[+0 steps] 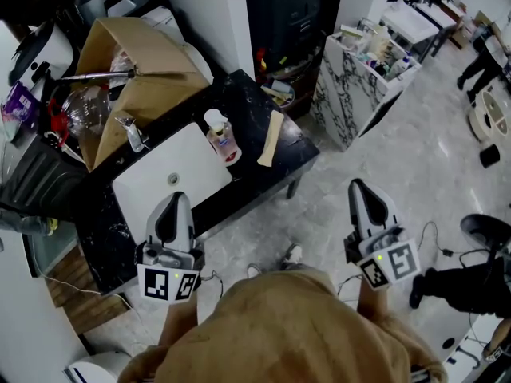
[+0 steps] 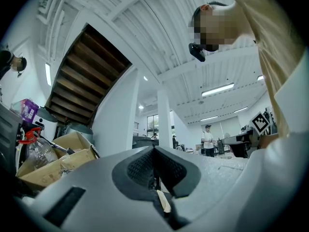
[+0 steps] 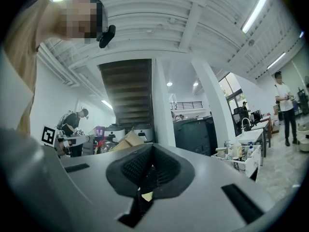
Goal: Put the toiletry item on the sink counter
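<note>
On the black counter (image 1: 255,162), just right of the white basin (image 1: 172,174), a pump bottle (image 1: 223,138) stands upright. A flat beige strip (image 1: 270,138) lies just beside it, further right; I cannot tell what the strip is. The faucet (image 1: 132,132) stands at the basin's far left, and an open cardboard box (image 1: 152,70) sits beyond it.

Both grippers are held back on the near side, close to the person's body. The left gripper (image 1: 174,200) hangs over the basin's near edge, and the right gripper (image 1: 358,186) hangs over the floor, well apart from the counter. Each has its jaws pressed together with nothing between the pads.

With the bottle on the counter and neither gripper holding anything, the placing step looks finished, if the bottle is the item meant. If another item is wanted, the marble-patterned cabinet (image 1: 351,102) at the far right holds more bottles. Fetching one would call for the right gripper to open, reach across to it and close around the item's body, then carry it left to a bare patch of counter.
</note>
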A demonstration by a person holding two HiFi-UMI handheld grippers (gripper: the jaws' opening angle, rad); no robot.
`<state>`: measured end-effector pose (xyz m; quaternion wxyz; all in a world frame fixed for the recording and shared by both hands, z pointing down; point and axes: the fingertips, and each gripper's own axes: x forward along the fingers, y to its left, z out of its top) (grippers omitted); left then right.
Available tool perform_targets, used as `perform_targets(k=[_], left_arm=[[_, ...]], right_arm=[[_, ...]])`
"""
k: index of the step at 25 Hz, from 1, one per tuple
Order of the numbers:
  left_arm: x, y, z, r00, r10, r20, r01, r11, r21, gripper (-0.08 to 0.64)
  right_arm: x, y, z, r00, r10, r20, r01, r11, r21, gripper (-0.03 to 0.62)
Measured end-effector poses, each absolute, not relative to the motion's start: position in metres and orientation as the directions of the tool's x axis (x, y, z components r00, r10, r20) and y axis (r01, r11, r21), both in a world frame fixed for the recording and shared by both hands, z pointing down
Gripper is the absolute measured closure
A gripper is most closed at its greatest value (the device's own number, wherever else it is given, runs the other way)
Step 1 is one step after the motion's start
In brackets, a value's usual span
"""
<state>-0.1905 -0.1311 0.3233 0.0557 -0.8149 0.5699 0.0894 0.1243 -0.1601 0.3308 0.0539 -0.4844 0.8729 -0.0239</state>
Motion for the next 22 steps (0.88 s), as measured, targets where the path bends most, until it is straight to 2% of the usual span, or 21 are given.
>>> perform_targets(k=[22], left_arm=[[-0.184, -0.138, 0.318, 0.372, -0.903, -0.214, -0.925, -0.381, 0.002, 0.557]], right_arm=[[0.111, -0.166, 0.322, -0.544, -0.835, -0.087, -0.831, 0.550, -0.088, 0.592]])
